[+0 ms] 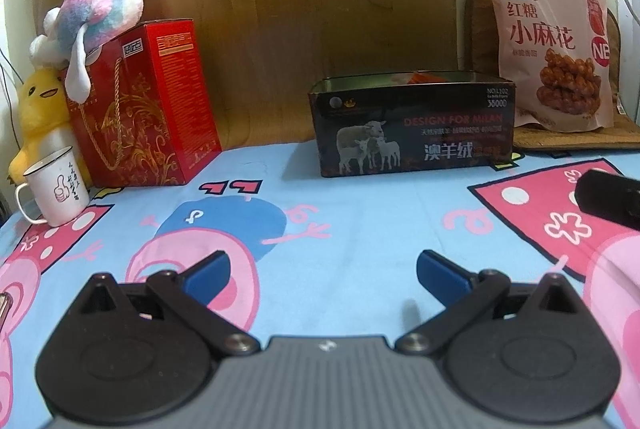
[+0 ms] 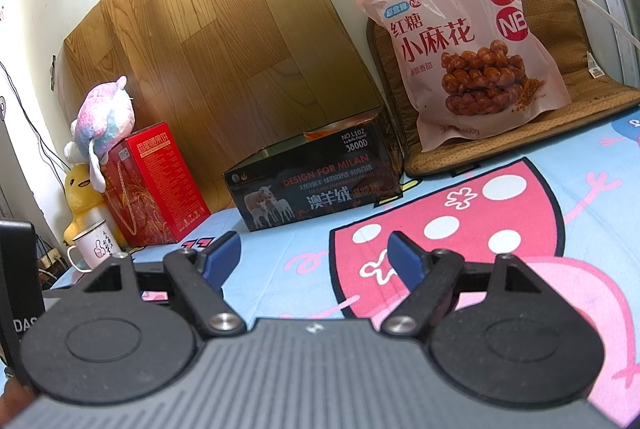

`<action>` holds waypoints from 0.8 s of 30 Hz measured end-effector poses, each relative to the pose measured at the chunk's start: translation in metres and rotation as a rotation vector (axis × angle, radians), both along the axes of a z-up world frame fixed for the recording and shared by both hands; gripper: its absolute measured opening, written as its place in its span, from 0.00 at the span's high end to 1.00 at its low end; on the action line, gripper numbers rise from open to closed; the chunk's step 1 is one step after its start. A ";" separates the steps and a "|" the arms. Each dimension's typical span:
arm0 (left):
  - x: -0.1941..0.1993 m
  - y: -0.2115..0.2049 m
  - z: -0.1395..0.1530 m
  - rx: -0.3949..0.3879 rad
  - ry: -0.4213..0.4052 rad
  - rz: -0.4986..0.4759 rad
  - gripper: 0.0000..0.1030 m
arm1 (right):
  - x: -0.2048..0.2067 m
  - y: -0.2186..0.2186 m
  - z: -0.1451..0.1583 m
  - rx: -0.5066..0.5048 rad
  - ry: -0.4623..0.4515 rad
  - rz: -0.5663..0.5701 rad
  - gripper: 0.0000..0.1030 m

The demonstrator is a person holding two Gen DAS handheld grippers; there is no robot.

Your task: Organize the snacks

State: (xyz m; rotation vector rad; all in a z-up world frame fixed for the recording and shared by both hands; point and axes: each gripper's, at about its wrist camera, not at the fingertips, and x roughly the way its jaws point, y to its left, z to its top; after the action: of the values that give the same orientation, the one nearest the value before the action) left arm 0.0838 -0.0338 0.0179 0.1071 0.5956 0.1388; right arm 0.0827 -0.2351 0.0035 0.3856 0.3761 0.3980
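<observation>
We hold both grippers low over the bed sheet [image 1: 340, 237], the left gripper [image 1: 323, 271] and the right gripper [image 2: 314, 255] with fingers released and nothing between them. The snack bag [image 2: 468, 57] leans on a mat at the bed's back right corner, just beside the open box [image 2: 316, 181]. We judge no step begun; next we reach the right gripper to the bag

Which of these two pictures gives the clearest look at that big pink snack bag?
The right wrist view: the pink snack bag appears large and near the middle, leaning upright on the brown seat cushion, its print easy to read. In the left wrist view the bag sits smaller at the far right edge, though still whole.
</observation>
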 end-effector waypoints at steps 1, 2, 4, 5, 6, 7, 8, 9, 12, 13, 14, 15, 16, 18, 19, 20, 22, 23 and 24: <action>0.000 0.000 0.000 0.000 0.000 0.002 0.00 | 0.000 0.000 0.000 0.000 0.000 0.000 0.20; 0.000 0.000 0.000 -0.001 -0.001 0.005 0.00 | 0.000 0.000 0.000 0.000 0.000 0.000 0.20; 0.000 0.001 0.000 -0.002 -0.001 0.007 0.00 | 0.000 0.000 0.000 0.000 0.000 0.000 0.20; 0.000 0.001 0.000 -0.003 -0.001 0.010 0.00 | 0.000 0.000 0.000 0.000 0.000 0.000 0.20; 0.000 0.001 0.000 -0.002 -0.002 0.012 0.00 | 0.000 0.000 0.000 0.000 0.000 0.000 0.20; 0.000 0.002 0.000 -0.002 -0.003 0.015 0.00 | 0.000 0.000 0.000 0.000 0.000 0.000 0.20; 0.000 0.002 0.000 -0.001 -0.004 0.019 0.00 | 0.000 0.000 0.000 0.000 0.000 0.000 0.20; -0.001 0.002 0.000 0.000 -0.006 0.022 0.00 | 0.000 0.000 0.000 0.000 0.001 0.000 0.20; -0.001 0.002 0.001 0.006 -0.016 0.035 0.00 | 0.000 0.000 0.000 -0.001 0.001 0.000 0.20; -0.002 0.002 0.001 0.010 -0.019 0.040 0.00 | 0.000 0.000 0.000 -0.001 0.001 0.000 0.20; -0.002 0.002 0.001 0.012 -0.022 0.042 0.00 | 0.000 0.000 0.000 -0.001 0.001 0.000 0.20; -0.002 0.002 0.001 0.014 -0.025 0.044 0.00 | 0.000 0.000 0.000 0.000 0.001 0.000 0.20; -0.002 0.002 0.001 0.014 -0.027 0.045 0.00 | 0.000 0.001 0.000 -0.001 0.001 -0.001 0.20; -0.002 0.002 0.001 0.014 -0.027 0.046 0.00 | 0.000 0.001 0.000 -0.001 0.001 -0.001 0.20; -0.002 0.002 0.001 0.014 -0.027 0.046 0.00 | 0.000 0.001 0.000 -0.001 0.001 -0.001 0.20; -0.002 0.002 0.001 0.015 -0.028 0.045 0.00 | 0.000 0.001 0.000 -0.001 0.001 -0.001 0.20; -0.002 0.003 0.001 0.016 -0.029 0.046 0.00 | 0.000 0.001 0.000 -0.001 0.001 -0.002 0.20; -0.002 0.003 0.001 0.016 -0.030 0.046 0.00 | 0.000 0.001 0.000 -0.001 0.002 -0.002 0.20; -0.002 0.003 0.001 0.016 -0.031 0.046 0.00 | 0.000 0.001 0.000 -0.001 0.001 -0.002 0.20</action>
State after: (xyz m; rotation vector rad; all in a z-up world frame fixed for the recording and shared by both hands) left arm 0.0814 -0.0308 0.0191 0.1068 0.5661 0.1901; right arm 0.0824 -0.2340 0.0037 0.3854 0.3772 0.3956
